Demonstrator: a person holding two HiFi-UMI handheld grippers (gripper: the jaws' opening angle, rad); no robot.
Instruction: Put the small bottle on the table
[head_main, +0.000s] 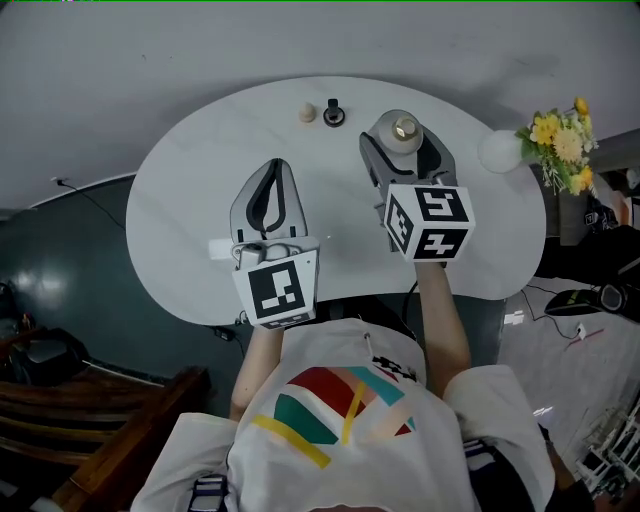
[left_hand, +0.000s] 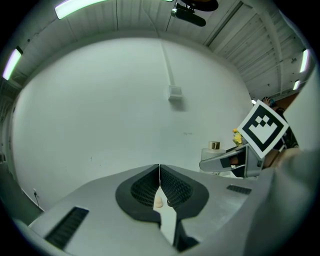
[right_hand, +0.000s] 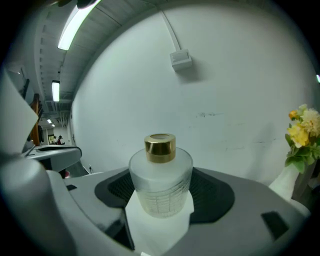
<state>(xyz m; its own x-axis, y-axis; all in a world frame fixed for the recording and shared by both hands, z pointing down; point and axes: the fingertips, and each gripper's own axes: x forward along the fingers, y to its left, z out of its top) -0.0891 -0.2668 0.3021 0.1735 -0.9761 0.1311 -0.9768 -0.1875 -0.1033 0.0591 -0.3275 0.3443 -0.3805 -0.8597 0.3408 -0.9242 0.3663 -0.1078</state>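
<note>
The small bottle (head_main: 404, 131) is frosted glass with a gold cap. It stands upright between the jaws of my right gripper (head_main: 405, 142), over the far right part of the white table (head_main: 190, 210). In the right gripper view the bottle (right_hand: 161, 182) fills the gap and both dark pads press its sides; whether its base touches the table is hidden. My left gripper (head_main: 277, 166) hovers over the middle of the table, shut, with nothing in it. In the left gripper view its jaws meet in a thin line (left_hand: 159, 172), and the bottle (left_hand: 213, 151) shows to the right.
A beige stopper (head_main: 307, 113) and a black stopper (head_main: 334, 114) stand near the table's far edge. A white vase (head_main: 499, 151) with yellow flowers (head_main: 563, 141) is at the right edge. A wooden chair (head_main: 95, 420) is at lower left.
</note>
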